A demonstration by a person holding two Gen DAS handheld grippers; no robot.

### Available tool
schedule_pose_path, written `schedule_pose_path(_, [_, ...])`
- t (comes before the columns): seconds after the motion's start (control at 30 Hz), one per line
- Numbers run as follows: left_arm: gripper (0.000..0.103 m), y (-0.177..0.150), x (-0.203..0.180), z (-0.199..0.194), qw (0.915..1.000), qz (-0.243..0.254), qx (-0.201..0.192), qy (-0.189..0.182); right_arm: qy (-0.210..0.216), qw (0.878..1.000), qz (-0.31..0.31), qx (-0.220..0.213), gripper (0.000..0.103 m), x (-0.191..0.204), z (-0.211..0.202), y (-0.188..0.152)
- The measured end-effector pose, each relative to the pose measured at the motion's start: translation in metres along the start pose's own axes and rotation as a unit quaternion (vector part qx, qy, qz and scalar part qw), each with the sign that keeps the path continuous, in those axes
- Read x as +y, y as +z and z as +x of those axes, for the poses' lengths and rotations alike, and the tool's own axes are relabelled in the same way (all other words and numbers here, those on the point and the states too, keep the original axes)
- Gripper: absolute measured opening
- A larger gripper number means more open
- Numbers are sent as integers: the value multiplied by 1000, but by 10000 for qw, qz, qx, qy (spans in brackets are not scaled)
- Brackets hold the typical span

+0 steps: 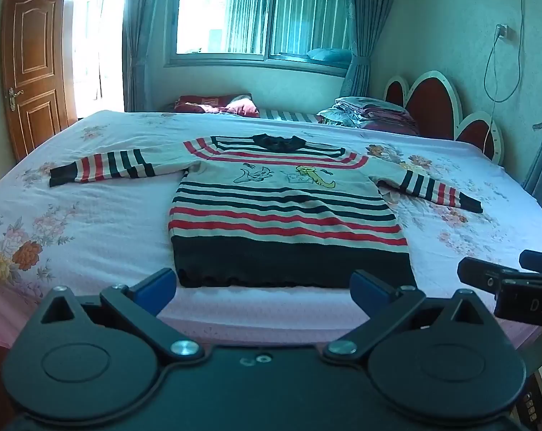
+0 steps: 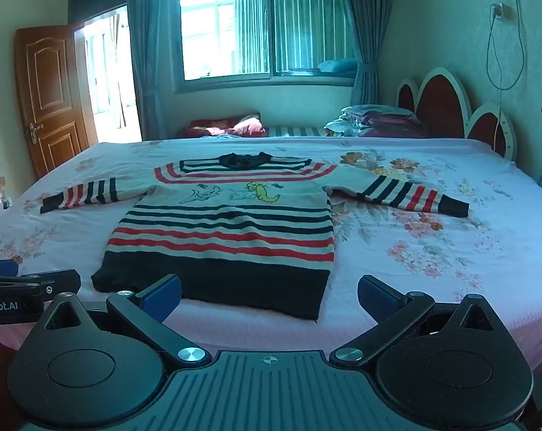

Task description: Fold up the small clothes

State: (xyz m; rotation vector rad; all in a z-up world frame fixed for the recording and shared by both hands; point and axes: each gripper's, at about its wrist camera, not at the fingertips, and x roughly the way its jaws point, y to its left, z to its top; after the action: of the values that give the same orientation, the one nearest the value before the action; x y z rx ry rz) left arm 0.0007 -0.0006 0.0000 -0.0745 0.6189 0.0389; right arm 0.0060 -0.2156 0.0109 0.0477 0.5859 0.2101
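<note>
Knit sweater (image 1: 288,215) spread flat at mid-frame on the bed (image 1: 91,215), front up, sleeves stretched out toward left and right. Soft ribbed weave, cream ground with red and dark bands, wide dark hem nearest the lens, dark round collar farthest. Cartoon figures stitched across the chest, one yellow. Sheet beneath thin, pale, printed with flowers, lightly wrinkled.

Left gripper (image 1: 263,289) low in its frame, black hard plastic with blue pads, jaws spread wide, nothing between, tilted down toward the hem. Right gripper (image 2: 269,296) likewise wide and empty, hem's right corner between its fingers in view, not touched.
</note>
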Motion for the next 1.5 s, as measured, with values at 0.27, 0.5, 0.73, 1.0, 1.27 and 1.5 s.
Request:
schedule_pose_path(0.27, [103, 0, -2, -1, 10000, 14, -43, 35, -26, 10000, 46, -50, 103, -4, -2, -2])
schedule_pose_path(0.5, [103, -2, -1, 1, 10000, -4, -26, 16, -23, 10000, 45, -41, 103, -5, -7, -2])
schedule_pose_path(0.73, [103, 1, 2, -3, 10000, -1, -44, 27, -47, 10000, 18, -34, 103, -4, -5, 2])
schedule_pose_path(1.0, [103, 1, 4, -4, 10000, -3, -37, 46, -47, 10000, -33, -24, 103, -2, -4, 5])
schedule_pose_path(1.27, [103, 1, 5, -3, 10000, 11, -36, 51, -48, 10000, -31, -48, 103, -1, -5, 4])
schedule_pose_path(1.5, [103, 0, 0, -2, 10000, 36, -26, 77, -48, 10000, -23, -50, 103, -1, -5, 4])
